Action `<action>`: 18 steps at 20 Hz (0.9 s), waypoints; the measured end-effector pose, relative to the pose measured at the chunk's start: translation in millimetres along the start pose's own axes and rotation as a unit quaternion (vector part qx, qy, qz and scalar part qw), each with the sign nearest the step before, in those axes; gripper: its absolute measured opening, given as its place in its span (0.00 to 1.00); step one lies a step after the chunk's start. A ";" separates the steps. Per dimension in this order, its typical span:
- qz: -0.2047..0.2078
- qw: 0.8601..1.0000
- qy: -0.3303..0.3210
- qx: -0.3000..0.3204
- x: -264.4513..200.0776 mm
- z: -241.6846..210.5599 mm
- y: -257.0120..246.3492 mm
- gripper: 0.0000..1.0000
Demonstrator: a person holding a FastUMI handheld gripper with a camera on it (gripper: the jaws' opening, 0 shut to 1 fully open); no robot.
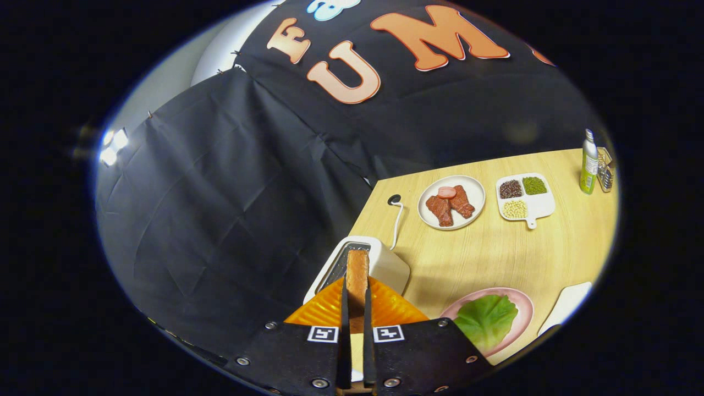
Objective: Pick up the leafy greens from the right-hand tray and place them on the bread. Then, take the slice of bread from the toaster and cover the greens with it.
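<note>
Above the toaster (360, 264), the gripper (356, 308) is clamped narrow on the bread slice (357, 275), so the covering step is underway (my judgement), next calling for carrying it right onto the leafy greens (487, 319).

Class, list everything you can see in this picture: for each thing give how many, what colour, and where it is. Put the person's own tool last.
Toaster: one, white, just ahead of the fingers on the wooden table.
Bread slice: one, golden brown, upright between the fingers, over the toaster.
Pink plate: one, beside the fingers.
Leafy greens: one leaf, green, on the pink plate.
White plate: one, beyond the toaster, holding brown and pink meat pieces.
Divided dish: one, white, beside the white plate; dark, green and pale beans.
Bottle: one, green and silver, far table edge.
Cable: one, white, behind the toaster.
Gripper: one, shut on the bread slice.
</note>
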State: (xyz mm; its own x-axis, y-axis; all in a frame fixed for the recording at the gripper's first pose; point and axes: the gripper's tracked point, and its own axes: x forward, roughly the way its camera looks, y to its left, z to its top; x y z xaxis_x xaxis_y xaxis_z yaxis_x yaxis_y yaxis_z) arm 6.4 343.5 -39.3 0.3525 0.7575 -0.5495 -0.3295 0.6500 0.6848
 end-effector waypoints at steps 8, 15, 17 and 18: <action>-0.004 0.999 0.001 0.032 -23.5 -27.3 -52.9 0.09; -0.014 0.998 0.015 0.058 -29.1 -63.7 -99.6 0.09; -0.022 0.997 0.024 0.066 -27.2 -73.0 -116.2 0.09; -0.026 0.997 0.028 0.072 -26.1 -77.9 -123.6 0.09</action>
State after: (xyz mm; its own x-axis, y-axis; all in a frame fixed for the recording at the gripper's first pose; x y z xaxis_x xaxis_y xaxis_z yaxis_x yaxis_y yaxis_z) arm -30.3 248.2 -146.9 0.3141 0.7283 -0.6090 -0.1825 0.6758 0.7141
